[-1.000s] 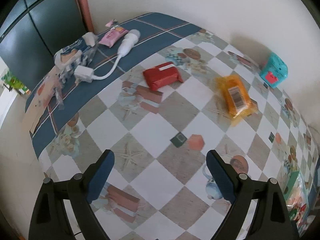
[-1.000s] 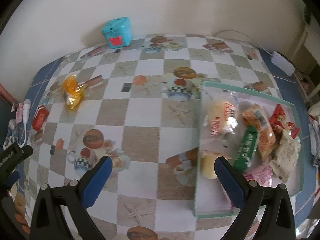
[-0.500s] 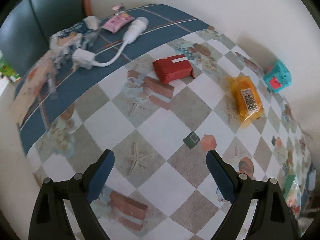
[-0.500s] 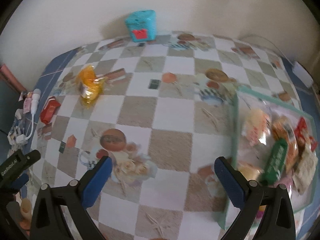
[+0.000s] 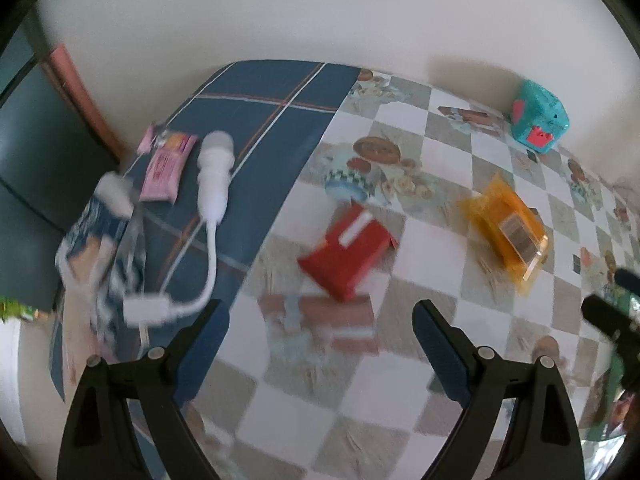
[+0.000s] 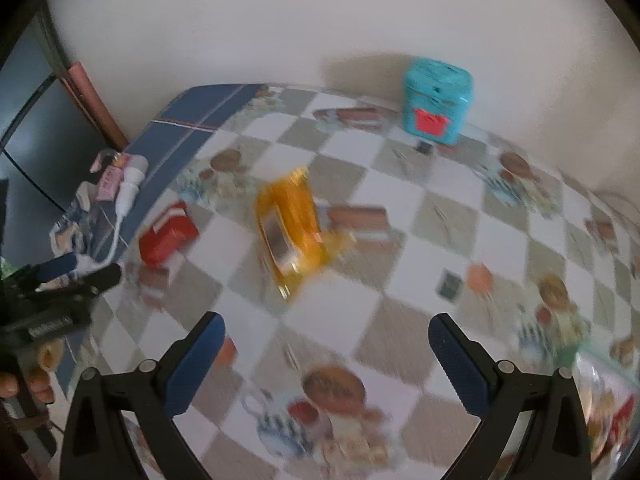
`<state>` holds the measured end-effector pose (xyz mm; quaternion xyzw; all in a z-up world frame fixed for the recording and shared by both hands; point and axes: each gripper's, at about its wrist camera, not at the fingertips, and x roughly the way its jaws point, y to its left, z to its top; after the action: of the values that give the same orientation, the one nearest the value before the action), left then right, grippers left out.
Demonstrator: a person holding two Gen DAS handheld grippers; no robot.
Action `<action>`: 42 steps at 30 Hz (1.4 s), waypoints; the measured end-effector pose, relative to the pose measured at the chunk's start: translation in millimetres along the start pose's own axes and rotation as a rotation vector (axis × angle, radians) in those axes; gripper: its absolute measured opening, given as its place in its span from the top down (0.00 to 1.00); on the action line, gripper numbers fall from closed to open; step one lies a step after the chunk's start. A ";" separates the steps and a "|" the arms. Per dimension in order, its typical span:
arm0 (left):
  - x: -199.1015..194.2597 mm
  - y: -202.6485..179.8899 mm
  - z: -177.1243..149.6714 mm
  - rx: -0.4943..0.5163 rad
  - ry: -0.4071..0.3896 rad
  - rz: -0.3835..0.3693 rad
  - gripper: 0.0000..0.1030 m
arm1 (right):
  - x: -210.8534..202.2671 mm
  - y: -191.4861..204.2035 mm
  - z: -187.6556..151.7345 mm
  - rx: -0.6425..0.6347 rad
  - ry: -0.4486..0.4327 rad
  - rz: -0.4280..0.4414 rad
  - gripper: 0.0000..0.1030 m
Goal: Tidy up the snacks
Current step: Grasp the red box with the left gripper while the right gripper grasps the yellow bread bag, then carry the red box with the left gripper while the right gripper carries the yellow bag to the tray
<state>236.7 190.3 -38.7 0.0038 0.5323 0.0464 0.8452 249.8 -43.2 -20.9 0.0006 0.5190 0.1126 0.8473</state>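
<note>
Left gripper (image 5: 320, 320): empty, jaws wide, now swung over the red packet (image 5: 347, 257), formerly farther off. Right gripper (image 6: 326, 336): empty, jaws wide, turned from the snack tray (image 6: 612, 408) toward the orange packet (image 6: 289, 225). Both packets flat on the desk (image 6: 400, 200), apart, outside the tray; edges blurred, apparently ungrasped. Pickups pending.

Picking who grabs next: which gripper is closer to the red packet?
Left. The left gripper hangs open just short of the red packet, which lies right ahead of its fingers. The right gripper is open too, lined up on the orange packet, the red one off to its left.
</note>
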 end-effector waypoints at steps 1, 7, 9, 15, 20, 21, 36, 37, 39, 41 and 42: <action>4.5 -0.1 4.9 0.014 0.000 -0.009 0.10 | 4.8 1.6 6.8 -0.010 0.005 0.003 0.00; 31.7 -13.3 25.0 0.112 0.026 -0.018 0.10 | 43.2 13.2 31.5 -0.068 0.057 -0.011 0.10; 39.8 -18.3 27.5 0.141 0.034 -0.002 0.10 | 53.4 17.4 35.0 -0.081 0.065 -0.015 0.11; 58.8 -25.2 29.7 0.176 0.050 -0.012 0.13 | 76.1 28.9 39.2 -0.132 0.086 -0.008 0.20; 69.0 -26.6 29.4 0.168 0.066 -0.018 0.29 | 85.7 31.6 39.4 -0.154 0.102 -0.014 0.36; 70.7 -27.0 29.2 0.166 0.071 -0.022 0.32 | 87.9 32.1 38.3 -0.160 0.105 -0.020 0.44; 52.7 -35.3 -4.6 0.035 0.101 -0.002 0.59 | 57.6 1.5 7.4 -0.036 0.076 0.026 0.56; 49.4 -34.8 -7.9 0.011 0.096 -0.008 0.60 | 52.9 -1.0 3.5 -0.023 0.074 0.028 0.56; 38.5 -35.8 -19.5 -0.047 0.093 -0.014 0.60 | 43.1 -7.1 -5.5 0.012 0.068 0.029 0.56; 29.9 -39.2 -28.1 -0.089 0.095 -0.021 0.60 | 31.3 -13.9 -16.7 0.054 0.053 0.029 0.56; 22.7 -42.4 -36.7 -0.112 0.094 -0.036 0.60 | 25.6 -17.0 -22.4 0.077 0.045 0.030 0.56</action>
<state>216.6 148.4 -77.4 -0.0555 0.5681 0.0610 0.8188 244.5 -57.5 -55.8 0.0383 0.5418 0.1053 0.8330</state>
